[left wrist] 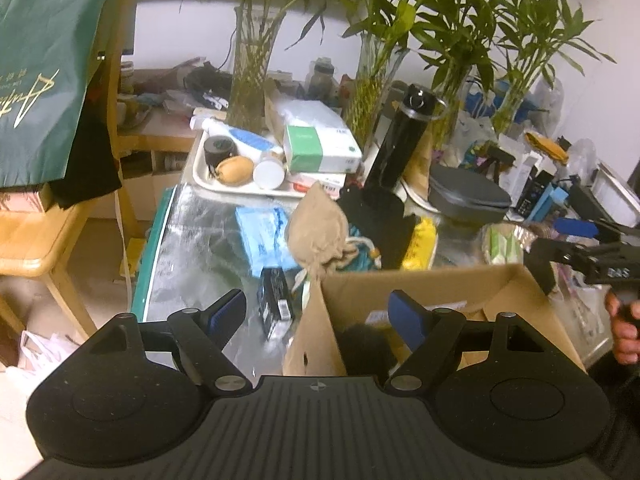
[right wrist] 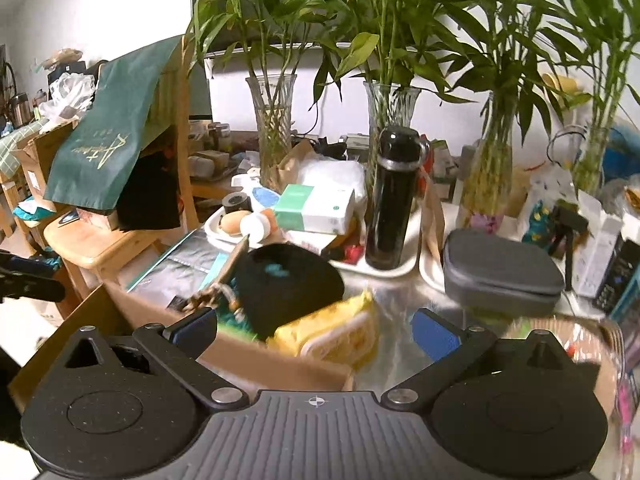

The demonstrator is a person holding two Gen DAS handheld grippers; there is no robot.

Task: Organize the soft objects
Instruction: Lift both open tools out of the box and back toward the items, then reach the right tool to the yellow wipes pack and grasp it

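Observation:
My left gripper (left wrist: 316, 314) stands open with nothing between its fingers, straddling the left wall of a cardboard box (left wrist: 436, 300). Something dark and fuzzy (left wrist: 364, 344) lies inside the box. Beyond the box are a beige drawstring pouch (left wrist: 316, 232), a blue packet (left wrist: 264, 236), a black cloth (left wrist: 380, 216) and a yellow packet (left wrist: 422, 244). My right gripper (right wrist: 316, 332) is open above the far edge of the box (right wrist: 260, 360). The yellow packet (right wrist: 332, 332) lies ahead between its fingers, untouched, beside the black cloth (right wrist: 288, 280). A hand (left wrist: 624, 328) holds the right gripper (left wrist: 552, 238).
A white tray (left wrist: 200, 176) of small items, a black bottle (right wrist: 390, 196), a grey zip case (right wrist: 500, 272) and glass vases of bamboo (right wrist: 274, 128) crowd the table's back. A small black box (left wrist: 276, 300) lies on the silver table cover. A wooden chair (left wrist: 36, 236) with a green bag stands at the left.

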